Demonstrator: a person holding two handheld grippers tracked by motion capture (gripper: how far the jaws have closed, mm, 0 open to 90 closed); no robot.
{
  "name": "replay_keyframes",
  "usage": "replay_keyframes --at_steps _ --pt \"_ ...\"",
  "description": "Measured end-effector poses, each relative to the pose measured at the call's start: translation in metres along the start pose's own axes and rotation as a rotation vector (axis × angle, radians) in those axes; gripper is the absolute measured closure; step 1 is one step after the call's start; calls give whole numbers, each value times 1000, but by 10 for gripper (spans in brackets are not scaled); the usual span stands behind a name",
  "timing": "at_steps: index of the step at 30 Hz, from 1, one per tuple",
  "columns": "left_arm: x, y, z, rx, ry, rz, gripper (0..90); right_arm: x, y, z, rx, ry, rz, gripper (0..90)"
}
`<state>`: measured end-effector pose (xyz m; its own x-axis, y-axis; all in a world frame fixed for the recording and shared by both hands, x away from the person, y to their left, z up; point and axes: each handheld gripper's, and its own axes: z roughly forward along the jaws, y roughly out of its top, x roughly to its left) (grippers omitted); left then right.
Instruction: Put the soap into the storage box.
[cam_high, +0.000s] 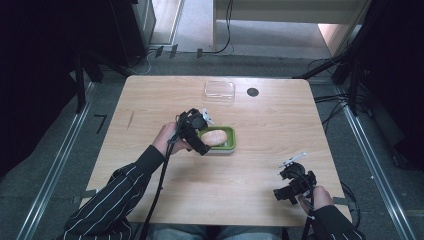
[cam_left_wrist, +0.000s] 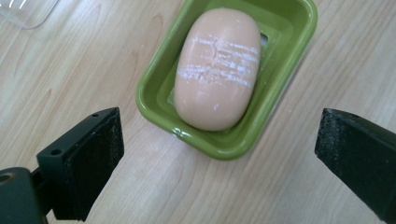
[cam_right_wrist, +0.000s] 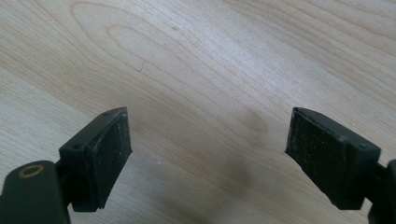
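Note:
A peach-coloured bar of soap (cam_left_wrist: 218, 70) with white scuff lines lies in a green soap dish (cam_left_wrist: 158, 100) near the middle of the table; the high view shows the soap (cam_high: 214, 137) and dish (cam_high: 230, 140) too. My left gripper (cam_high: 200, 134) hovers just left of the dish, pulled back from it. Its jaws stand wide apart with nothing between them, and the soap sits beyond the left gripper's (cam_left_wrist: 219, 154) tips. My right gripper (cam_high: 289, 181) rests near the table's front right, open over bare wood (cam_right_wrist: 208, 135).
A clear plastic lid (cam_high: 219, 91) lies at the back of the wooden table (cam_high: 150, 100), with a small black disc (cam_high: 252, 92) to its right. Cables trail from both grippers toward the front edge. Metal rails and dark stands flank the table.

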<state>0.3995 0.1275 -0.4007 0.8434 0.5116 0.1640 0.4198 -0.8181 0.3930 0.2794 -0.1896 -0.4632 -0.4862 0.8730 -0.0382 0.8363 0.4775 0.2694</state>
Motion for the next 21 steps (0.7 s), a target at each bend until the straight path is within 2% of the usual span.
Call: replay_keyframes --at_steps 14,18,21 --pt "-9 -27 -17 7 45 -33 18 0 0 0 2 0 -8 145" --pt "-11 -37 -21 -1 65 -58 18 1 0 0 0 -4 -6 145" --pt "-15 -50 -20 17 77 -74 18 1 0 0 -1 -1 -6 145"
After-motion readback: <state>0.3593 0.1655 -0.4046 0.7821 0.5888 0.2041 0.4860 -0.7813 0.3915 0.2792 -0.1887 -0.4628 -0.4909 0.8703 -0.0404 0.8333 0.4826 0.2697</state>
